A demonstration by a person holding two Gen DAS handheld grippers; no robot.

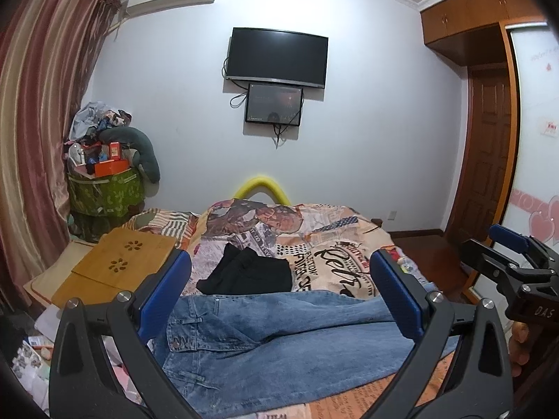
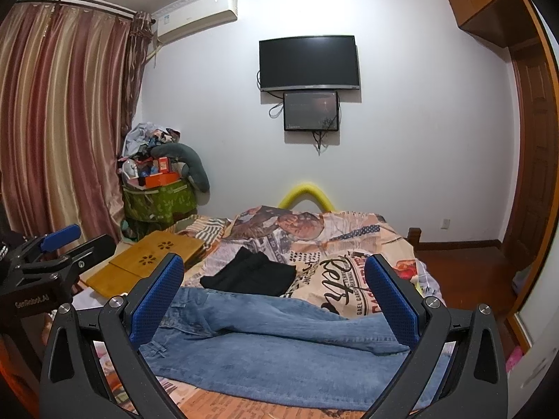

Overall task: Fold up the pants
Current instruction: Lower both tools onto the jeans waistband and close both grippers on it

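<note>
the jeans (image 1: pixel 279 342) lie crosswise below both wide-open grippers, waistband toward the left gripper (image 1: pixel 279 300), legs toward the right gripper (image 2: pixel 276 300).

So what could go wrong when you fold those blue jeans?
The jeans lie with one leg crossed over the other, so a fold might come out crooked or bunched. The folded black garment sits right behind them and could get dragged along. Both the left gripper and right gripper are open and hold nothing, so a poor pinch might slip.
</note>
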